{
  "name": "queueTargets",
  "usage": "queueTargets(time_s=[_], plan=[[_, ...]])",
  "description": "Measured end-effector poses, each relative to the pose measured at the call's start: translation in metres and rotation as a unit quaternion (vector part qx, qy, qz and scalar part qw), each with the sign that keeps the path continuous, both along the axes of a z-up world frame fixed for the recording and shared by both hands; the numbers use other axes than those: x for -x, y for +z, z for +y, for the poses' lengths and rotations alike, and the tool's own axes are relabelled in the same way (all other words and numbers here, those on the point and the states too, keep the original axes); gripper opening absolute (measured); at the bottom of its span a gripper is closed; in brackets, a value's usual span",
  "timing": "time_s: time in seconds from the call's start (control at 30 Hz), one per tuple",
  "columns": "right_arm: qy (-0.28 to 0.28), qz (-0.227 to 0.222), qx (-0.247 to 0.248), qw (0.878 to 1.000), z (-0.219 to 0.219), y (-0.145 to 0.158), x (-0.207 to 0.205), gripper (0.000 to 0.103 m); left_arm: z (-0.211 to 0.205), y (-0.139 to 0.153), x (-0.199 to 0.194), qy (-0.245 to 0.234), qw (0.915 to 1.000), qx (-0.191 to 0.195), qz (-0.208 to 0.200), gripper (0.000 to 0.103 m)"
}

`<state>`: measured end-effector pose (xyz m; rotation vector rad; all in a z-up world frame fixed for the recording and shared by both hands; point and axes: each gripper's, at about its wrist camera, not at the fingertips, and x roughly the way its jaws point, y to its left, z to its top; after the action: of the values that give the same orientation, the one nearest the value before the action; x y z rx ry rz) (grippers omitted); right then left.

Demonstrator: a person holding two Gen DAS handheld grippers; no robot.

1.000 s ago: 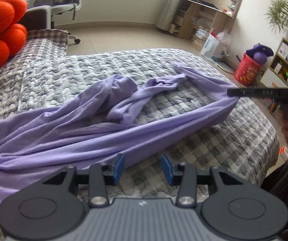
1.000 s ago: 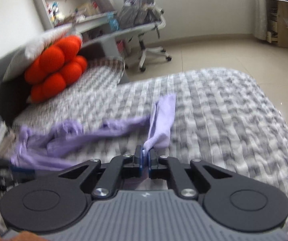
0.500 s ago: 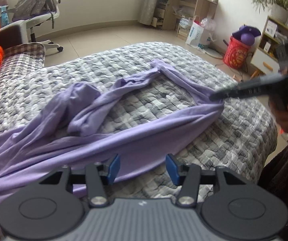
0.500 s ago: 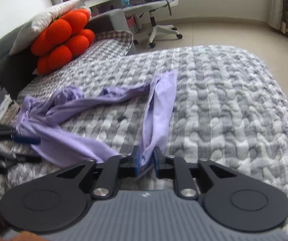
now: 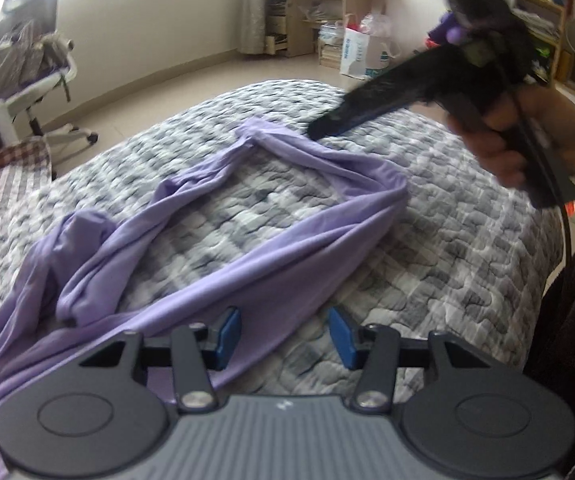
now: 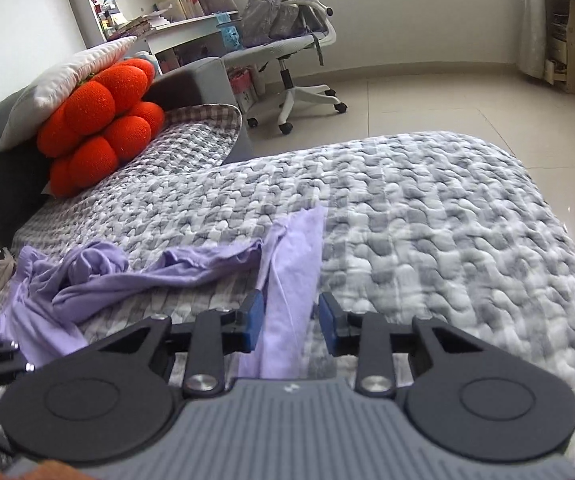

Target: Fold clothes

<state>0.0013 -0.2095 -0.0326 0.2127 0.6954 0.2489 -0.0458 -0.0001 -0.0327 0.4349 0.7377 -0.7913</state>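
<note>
A grey-and-white quilted bedspread [image 6: 427, 216] fills both views, tiled floor beyond. A lavender garment [image 5: 215, 240] lies rumpled on it in a loose loop. The left gripper [image 5: 283, 336] hovers low over the near fold, blue pads wide apart, gripping nothing. The right gripper [image 6: 291, 320], also spread open and empty, straddles a flat strip of the cloth; in the left view it appears blurred, raised above the far corner, a hand [image 5: 527, 136] on its handle. Only the right view shows the red ball cushion [image 6: 99, 120] and office chair [image 6: 291, 44].

A grey-checked quilted bed [image 6: 427, 216] carries a rumpled lilac garment [image 5: 215, 256], apparently a shirt.
</note>
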Motion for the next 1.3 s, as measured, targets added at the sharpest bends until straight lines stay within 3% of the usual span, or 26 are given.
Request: queueTargets(time_s=[0.1,0.27,0.33,0.57,0.8,1.1,1.3], plan=[[0.005,-0.004,0.0,1.0,0.005,-0.004,-0.008,0.03,-0.005,-0.002,0.005,-0.013,0.9998,0.001,-0.015,0.039],[0.001,0.008,0.007,1.0,0.008,-0.015,-0.019,0.003,-0.013,-0.005,0.011,-0.024,0.9988,-0.004,-0.042,0.006],[-0.009,0.001,0.008,1.0,0.004,-0.013,-0.017,0.002,-0.015,-0.005,0.013,-0.021,0.9985,-0.005,-0.05,0.002],[-0.074,-0.026,0.011,0.997,-0.028,0.006,0.003,0.002,-0.016,0.016,0.029,-0.045,0.9964,0.006,-0.072,0.001],[-0.129,-0.034,0.031,0.991,-0.053,0.023,0.027,0.002,-0.016,0.037,0.041,-0.046,0.9967,0.016,-0.064,0.0],[-0.122,0.015,0.053,0.991,-0.068,0.041,0.065,0.002,-0.011,0.034,0.067,-0.079,0.9961,-0.014,-0.038,0.0],[-0.1,0.071,0.062,0.991,-0.071,0.024,0.092,0.002,-0.005,0.018,0.078,-0.097,0.9943,-0.044,-0.007,0.0]])
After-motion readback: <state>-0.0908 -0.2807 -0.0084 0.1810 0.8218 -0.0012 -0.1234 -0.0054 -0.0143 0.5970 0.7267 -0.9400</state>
